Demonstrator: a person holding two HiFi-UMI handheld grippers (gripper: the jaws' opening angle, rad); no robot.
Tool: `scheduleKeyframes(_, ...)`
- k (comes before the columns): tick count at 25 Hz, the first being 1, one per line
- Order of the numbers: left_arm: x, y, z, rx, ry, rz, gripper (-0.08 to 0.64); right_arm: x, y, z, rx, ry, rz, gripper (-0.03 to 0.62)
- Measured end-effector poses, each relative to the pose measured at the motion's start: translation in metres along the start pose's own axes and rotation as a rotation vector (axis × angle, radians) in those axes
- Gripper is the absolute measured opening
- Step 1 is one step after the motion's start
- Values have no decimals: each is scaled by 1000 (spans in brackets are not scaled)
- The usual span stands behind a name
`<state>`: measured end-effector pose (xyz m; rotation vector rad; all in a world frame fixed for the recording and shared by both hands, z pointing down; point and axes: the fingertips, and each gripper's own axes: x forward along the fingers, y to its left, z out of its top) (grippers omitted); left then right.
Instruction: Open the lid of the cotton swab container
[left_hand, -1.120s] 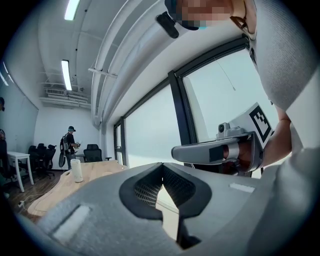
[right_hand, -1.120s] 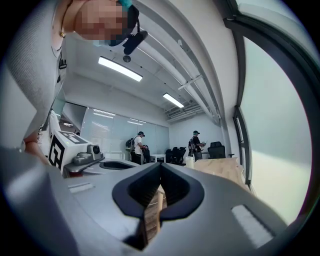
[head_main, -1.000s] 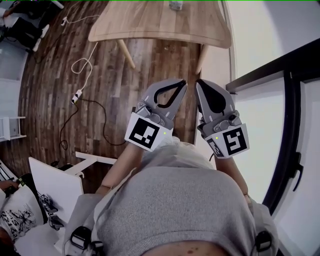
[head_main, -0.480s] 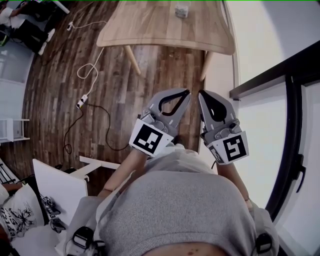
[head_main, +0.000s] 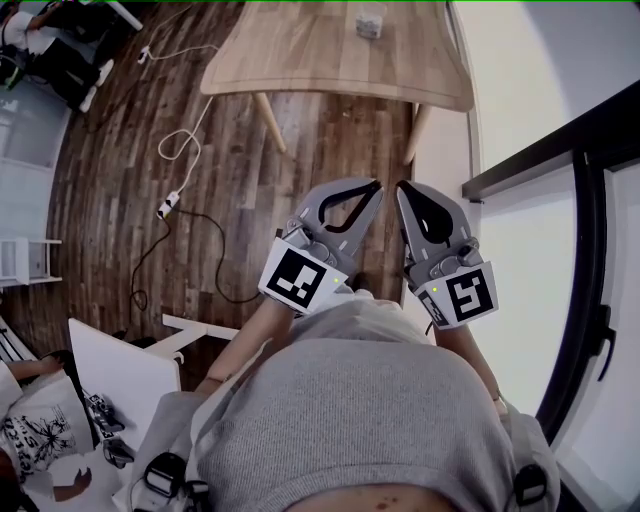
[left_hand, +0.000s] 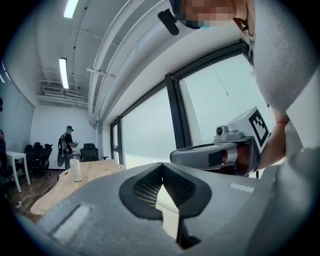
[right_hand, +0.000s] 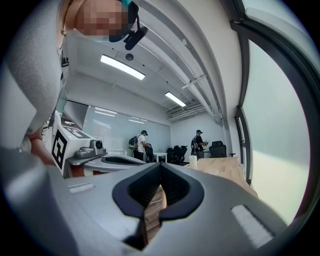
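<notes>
A: Jaw status, L and R?
B: Left gripper (head_main: 376, 186): jaws fully together, nothing btwn. Right gripper (head_main: 400, 187): same, empty. Both side by side in front of torso, over wood floor (head_main: 250, 160).
A: Container pos.?
B: Cotton swab container (head_main: 370, 20) upright on wooden table (head_main: 300, 55), well apart from both.

The cotton swab container (head_main: 370, 20) stands on the bench (head_main: 300, 55), well ahead of the left gripper (head_main: 376, 186) and right gripper (head_main: 401, 187), which are side by side. A power strip (head_main: 167, 206) lies on the floor (head_main: 250, 200) to their left.
</notes>
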<state>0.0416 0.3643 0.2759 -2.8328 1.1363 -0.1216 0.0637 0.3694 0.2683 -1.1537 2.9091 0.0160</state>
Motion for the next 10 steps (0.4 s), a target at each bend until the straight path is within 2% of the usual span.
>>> scheduleKeyframes(10, -9, 8, -5, -8, -3, 5, -1, 7, 7, -2, 6, -4, -8, 2)
